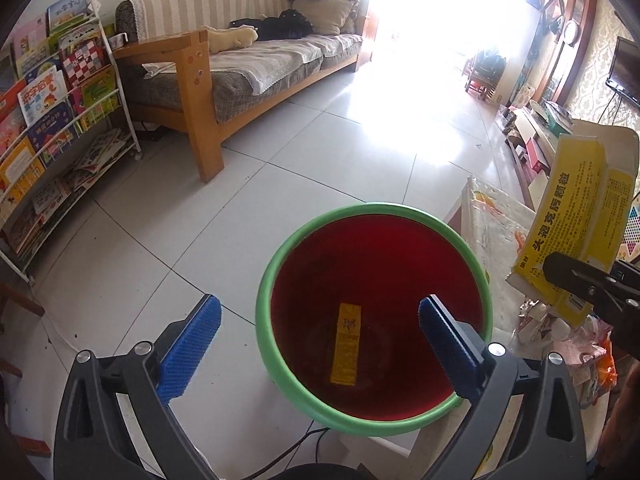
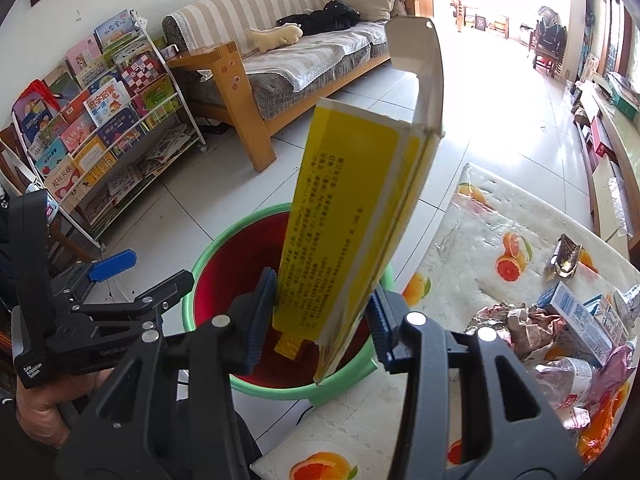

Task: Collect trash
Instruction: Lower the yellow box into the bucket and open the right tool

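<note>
The step in hand is the drop-off: the right tool [image 2: 320, 320] is clamped on the lower end of a long, flattened yellow cardboard box printed with black text [image 2: 352, 216], holding it nearly upright just above the round bin with a green plastic rim and dark red inside [image 1: 276, 264]. The left tool [image 1: 320, 344] hangs over the same bin with its blue pads wide apart and nothing between them; a small yellow packet [image 1: 346, 344] lies on the bin's bottom. The box's lower edge already sits over the opening, so the next move, as I judge it, calls for the right tool to let go, perhaps after tipping the box so its long body falls inside and does not catch on the rim. More trash waits on the desk [image 2: 472, 240] just right of the bin: a white cloth with orange-fruit print carrying crumpled paper [image 2: 516, 320], a small blue-and-white carton [image 2: 576, 316], a clear plastic bottle [image 2: 568, 380] and a foil scrap [image 2: 564, 260]. The room has a pale tiled floor [image 1: 320, 140], a wooden-framed sofa with striped cover [image 1: 248, 52] and a white wire rack of children's books [image 1: 60, 112].
</note>
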`<state>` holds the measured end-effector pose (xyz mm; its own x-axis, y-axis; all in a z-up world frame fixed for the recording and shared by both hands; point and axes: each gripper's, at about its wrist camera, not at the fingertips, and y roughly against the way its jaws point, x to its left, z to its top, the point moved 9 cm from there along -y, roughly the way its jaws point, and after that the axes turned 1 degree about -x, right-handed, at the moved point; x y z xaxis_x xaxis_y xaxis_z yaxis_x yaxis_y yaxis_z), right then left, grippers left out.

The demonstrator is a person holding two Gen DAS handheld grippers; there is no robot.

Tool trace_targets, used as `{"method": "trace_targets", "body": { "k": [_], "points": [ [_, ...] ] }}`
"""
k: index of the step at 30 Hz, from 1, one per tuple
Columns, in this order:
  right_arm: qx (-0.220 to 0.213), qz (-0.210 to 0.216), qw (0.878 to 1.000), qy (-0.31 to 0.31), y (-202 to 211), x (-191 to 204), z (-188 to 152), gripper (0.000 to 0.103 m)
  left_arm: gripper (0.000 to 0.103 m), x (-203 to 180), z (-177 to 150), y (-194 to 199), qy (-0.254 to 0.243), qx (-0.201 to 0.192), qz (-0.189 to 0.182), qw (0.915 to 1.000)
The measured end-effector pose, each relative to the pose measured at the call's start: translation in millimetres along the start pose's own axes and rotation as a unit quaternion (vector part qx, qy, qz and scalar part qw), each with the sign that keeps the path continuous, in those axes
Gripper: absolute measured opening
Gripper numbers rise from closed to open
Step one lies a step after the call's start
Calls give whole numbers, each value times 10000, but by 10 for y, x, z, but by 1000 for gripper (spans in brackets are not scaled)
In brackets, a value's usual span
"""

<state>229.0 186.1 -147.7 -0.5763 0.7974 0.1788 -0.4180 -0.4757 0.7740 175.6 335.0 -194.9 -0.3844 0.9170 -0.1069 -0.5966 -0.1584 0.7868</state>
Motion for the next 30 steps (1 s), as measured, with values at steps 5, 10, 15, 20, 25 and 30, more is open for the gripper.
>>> {"method": "trace_targets", "body": {
  "k": [5,10,15,20,25,30],
  "points": [
    [134,157,9997,119,-191,229,-34,43,95,249,-13,153,277,-98,90,9995],
    [198,276,9991,260,-358,474,-26,43,95,441,-84,262,487,-81,79,9987],
    [303,296,9989,195,-504,553,-25,52,95,619,-153,346,621,-80,179,9979],
    [436,229,9984,276,-575,593,-92,84,95,683,-155,377,695,-119,213,9973],
    [415,170,9986,275,-544,613,-101,91,95,689,-155,391,732,-122,183,9971],
    [326,116,9993,167,-406,494,-100,92,95,612,-166,439,708,-129,144,9973]
  ]
}}
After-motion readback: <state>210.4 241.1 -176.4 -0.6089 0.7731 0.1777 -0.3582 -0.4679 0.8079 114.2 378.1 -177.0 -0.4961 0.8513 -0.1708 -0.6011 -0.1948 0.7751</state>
